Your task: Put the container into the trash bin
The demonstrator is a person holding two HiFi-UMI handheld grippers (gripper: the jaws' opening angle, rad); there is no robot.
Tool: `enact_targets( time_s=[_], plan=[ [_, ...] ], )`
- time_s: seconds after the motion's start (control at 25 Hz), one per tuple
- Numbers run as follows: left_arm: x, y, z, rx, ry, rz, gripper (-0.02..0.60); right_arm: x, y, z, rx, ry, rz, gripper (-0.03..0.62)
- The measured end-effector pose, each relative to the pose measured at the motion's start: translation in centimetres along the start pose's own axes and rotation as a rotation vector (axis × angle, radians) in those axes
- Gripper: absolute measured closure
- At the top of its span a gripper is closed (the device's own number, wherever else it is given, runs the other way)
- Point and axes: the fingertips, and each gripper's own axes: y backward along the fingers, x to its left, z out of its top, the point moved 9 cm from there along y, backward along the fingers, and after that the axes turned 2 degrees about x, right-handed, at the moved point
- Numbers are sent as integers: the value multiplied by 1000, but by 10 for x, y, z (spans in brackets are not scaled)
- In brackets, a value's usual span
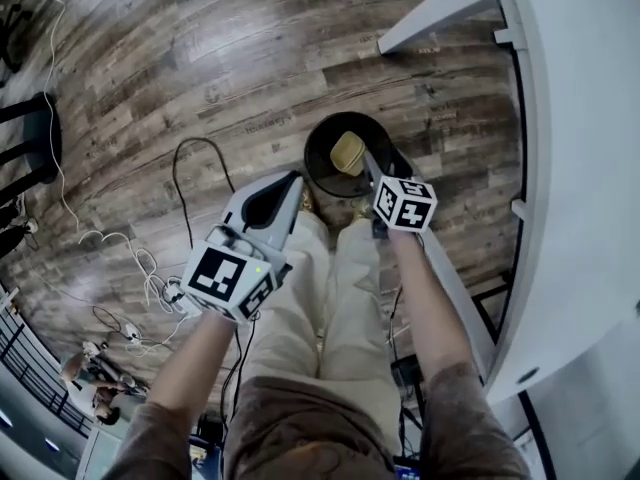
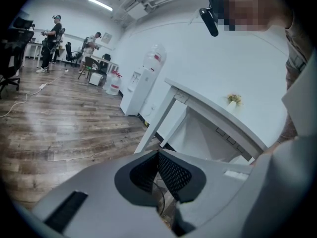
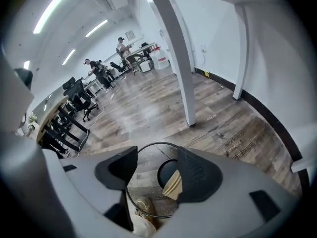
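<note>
a glossy wood-plank floor (image 1: 200, 58) runs under a white desk (image 1: 580, 168) in a bright open office. on the floor stands a round black mesh trash bin (image 1: 318, 163), and the flat tan container (image 1: 347, 152) lies inside it, partly hidden by a ribbed pad. above the bin the right tongs (image 3: 157, 156) stand wide and empty. the left tongs (image 2: 158, 155) are closed tip to tip on nothing.

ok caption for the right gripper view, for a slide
Right gripper, jaws open, over the bin with the container inside.
</note>
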Motion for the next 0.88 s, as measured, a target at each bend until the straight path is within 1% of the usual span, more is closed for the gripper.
enact_targets(
  time_s=[0.12,0.24,0.36,0.48,0.64,0.88],
  plan=[
    [-13,21,23,-28,1,10,578,24,35,24,-11,38,33,342],
    [-26,40,47,-63,-1,22,578,49,70,49,-19,99,70,344],
    [-37,60,73,-95,-1,29,578,73,106,76,-39,154,86,348],
    [-54,80,98,-124,-12,31,578,94,147,104,-79,196,100,355],
    [-84,114,129,-160,-18,30,578,123,209,135,-137,223,126,359],
    [-132,159,170,-210,-59,6,578,159,292,166,-217,288,167,362]
  ],
)
